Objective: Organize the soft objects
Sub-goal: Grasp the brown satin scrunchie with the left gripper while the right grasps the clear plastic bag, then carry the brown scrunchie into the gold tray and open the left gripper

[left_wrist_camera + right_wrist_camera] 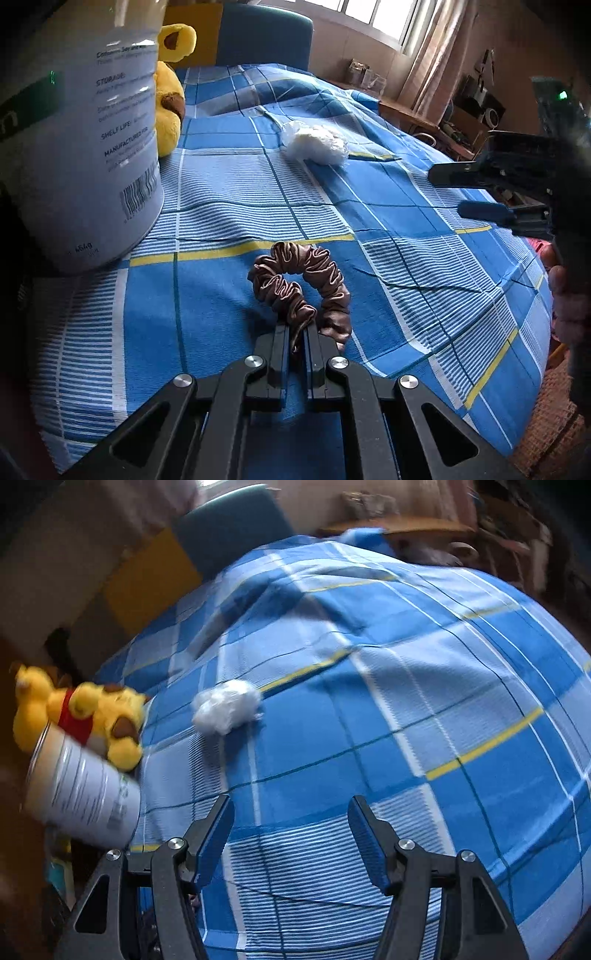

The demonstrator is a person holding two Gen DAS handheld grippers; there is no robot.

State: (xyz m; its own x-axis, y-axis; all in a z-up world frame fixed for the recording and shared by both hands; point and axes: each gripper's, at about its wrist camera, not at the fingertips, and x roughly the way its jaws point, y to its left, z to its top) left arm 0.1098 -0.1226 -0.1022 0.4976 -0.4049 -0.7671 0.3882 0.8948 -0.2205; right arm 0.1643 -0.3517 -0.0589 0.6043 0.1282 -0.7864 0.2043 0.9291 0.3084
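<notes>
My left gripper (297,330) is shut on a brown satin scrunchie (301,286), which stands up from the fingertips just over the blue checked bedsheet (221,192). A white tin (83,136) stands close at the left, and a yellow plush bear (171,92) lies behind it. A white fluffy wad (316,144) rests farther back on the sheet. My right gripper (452,194) comes in from the right edge, open. In the right wrist view the right gripper (291,805) is open and empty over the sheet, with the wad (227,710), the bear (86,716) and the tin (83,794) to its left.
A blue headboard (264,37) and a yellow panel stand at the far end of the bed. Beyond the bed's right side are a wooden desk (413,110) with clutter, curtains and a window. A hand (567,299) holds the right gripper at the right edge.
</notes>
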